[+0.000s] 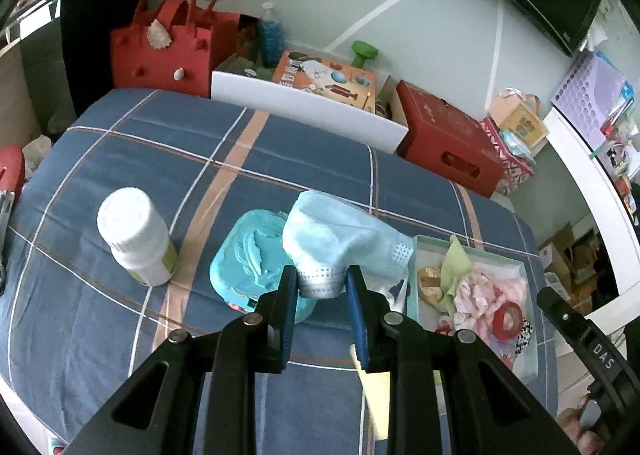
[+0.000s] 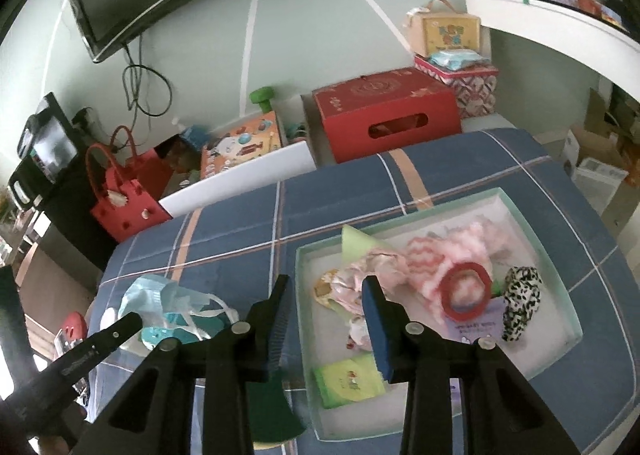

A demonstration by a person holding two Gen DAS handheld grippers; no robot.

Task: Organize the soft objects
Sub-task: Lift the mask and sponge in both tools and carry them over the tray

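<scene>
Bed with blue plaid cover [image 1: 280, 143], clutter along the wall behind. Left gripper [image 1: 320, 283] clamped on a bunched light-blue face mask [image 1: 340, 239], lifted over a teal wipes pack [image 1: 256, 255]; white bottle [image 1: 134, 235] stands to its left. The shallow tray [image 2: 520, 211] just beside it already holds soft things: pink cloth [image 2: 452, 251], leopard scrunchie [image 2: 520, 303]. Likely the mask goes there next. Right gripper [image 2: 324, 311] hangs over the tray's near-left corner, jaws apart, nothing between them.
</scene>
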